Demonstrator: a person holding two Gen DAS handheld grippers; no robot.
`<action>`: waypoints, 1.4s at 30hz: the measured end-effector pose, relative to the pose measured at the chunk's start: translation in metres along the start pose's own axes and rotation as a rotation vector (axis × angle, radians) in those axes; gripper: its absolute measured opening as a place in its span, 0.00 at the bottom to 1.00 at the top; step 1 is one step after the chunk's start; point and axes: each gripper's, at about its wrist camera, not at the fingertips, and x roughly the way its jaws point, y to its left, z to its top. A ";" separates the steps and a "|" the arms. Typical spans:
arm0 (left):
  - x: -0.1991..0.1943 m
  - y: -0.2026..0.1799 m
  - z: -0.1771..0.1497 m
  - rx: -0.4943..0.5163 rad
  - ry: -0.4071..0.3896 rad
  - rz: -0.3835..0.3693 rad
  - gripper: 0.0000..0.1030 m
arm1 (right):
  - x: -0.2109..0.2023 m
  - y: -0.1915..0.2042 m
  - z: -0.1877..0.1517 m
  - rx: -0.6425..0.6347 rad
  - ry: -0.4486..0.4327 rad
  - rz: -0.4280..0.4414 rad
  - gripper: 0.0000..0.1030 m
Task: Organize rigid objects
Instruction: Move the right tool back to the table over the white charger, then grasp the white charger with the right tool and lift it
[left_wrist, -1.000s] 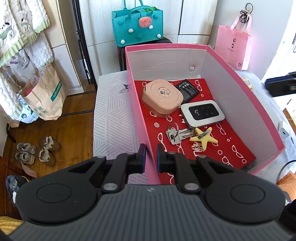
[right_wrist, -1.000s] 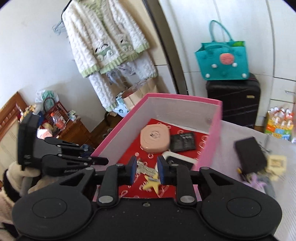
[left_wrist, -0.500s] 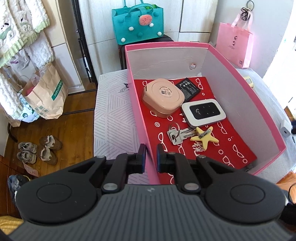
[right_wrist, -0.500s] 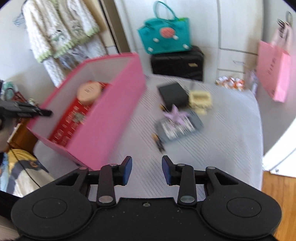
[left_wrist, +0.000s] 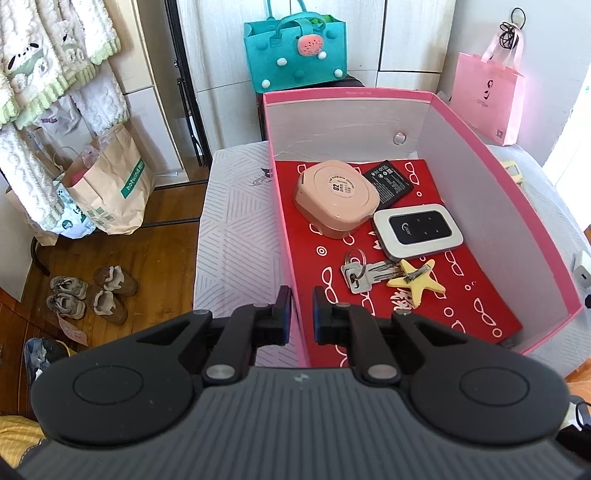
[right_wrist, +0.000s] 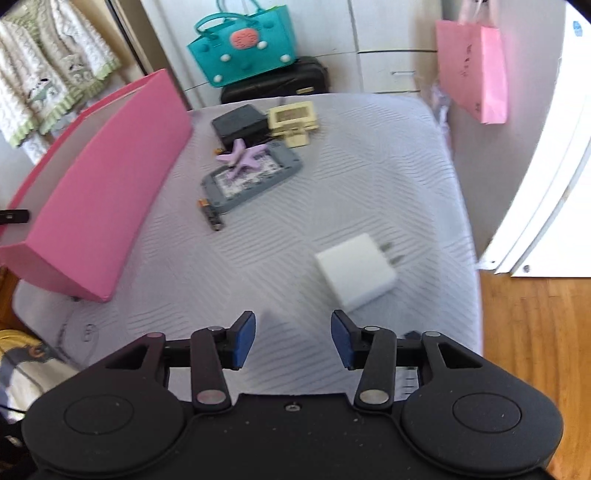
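The pink box (left_wrist: 535, 206) fills the centre and right of the left wrist view, and it already holds 5 things on its red lining: a peach case (left_wrist: 336, 197), a black battery (left_wrist: 388, 181), a small white router (left_wrist: 417, 229), a bunch of keys (left_wrist: 364, 273) and a yellow star clip (left_wrist: 415, 282). So approx. half of the job looks done. The left hand-held gripper (left_wrist: 298, 317), at the bottom centre of the frame, is nearly closed on the near wall of the box, with the thin pink wall between its pads; I judge it steadies the box. In the right wrist view the mattress (right_wrist: 369, 184) carries what is left: a white charger (right_wrist: 356, 271) in the lower centre, and in the upper centre a grey flat device (right_wrist: 255, 181) with a purple star clip (right_wrist: 243, 157) lying on it, a black box (right_wrist: 240, 123), a cream gadget (right_wrist: 293, 122) and a small dark stick (right_wrist: 212, 218). The right hand-held gripper (right_wrist: 293, 339) has just been opening, now approx. half wide, nothing between the pads. The charger is just above it and a bit to the right, so prob. this is the next pick. At least 6 items remain.
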 end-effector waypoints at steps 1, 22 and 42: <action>0.000 0.000 0.000 -0.004 0.000 0.002 0.10 | 0.000 -0.001 0.000 -0.001 -0.005 -0.010 0.52; 0.001 -0.007 -0.003 0.004 -0.010 0.039 0.10 | 0.047 0.003 0.040 -0.077 -0.126 -0.009 0.67; 0.002 -0.012 -0.004 0.027 -0.020 0.062 0.10 | 0.054 0.026 0.030 -0.215 -0.195 -0.053 0.67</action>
